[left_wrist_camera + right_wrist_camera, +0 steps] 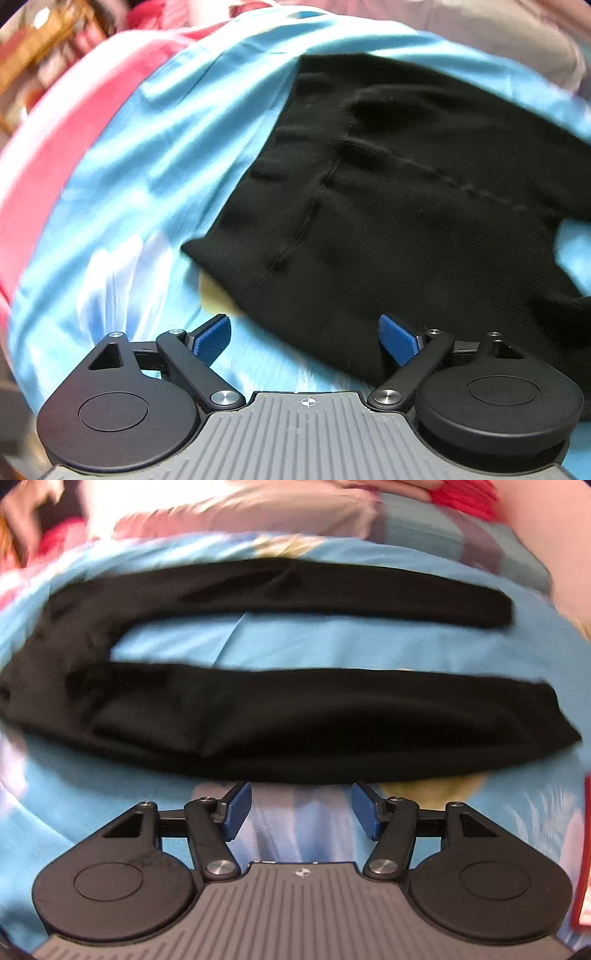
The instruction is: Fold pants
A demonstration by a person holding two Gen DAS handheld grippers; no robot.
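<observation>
Black pants [388, 192] lie flat on a light blue bedsheet [155, 155]. In the left wrist view I see the waist end, with a corner pointing left. My left gripper [304, 338] is open and empty, just short of the near edge of the waist, its right blue pad over the fabric. In the right wrist view the pants [295, 723] show two legs lying side by side, running left to right, with a strip of sheet [295, 646] between them. My right gripper [301, 808] is open and empty, just in front of the near leg's edge.
A pink and red blanket [55, 147] borders the sheet on the left. Pale pillows or bedding [240, 513] lie beyond the pants. A red-edged object [583, 849] sits at the right edge of the right wrist view.
</observation>
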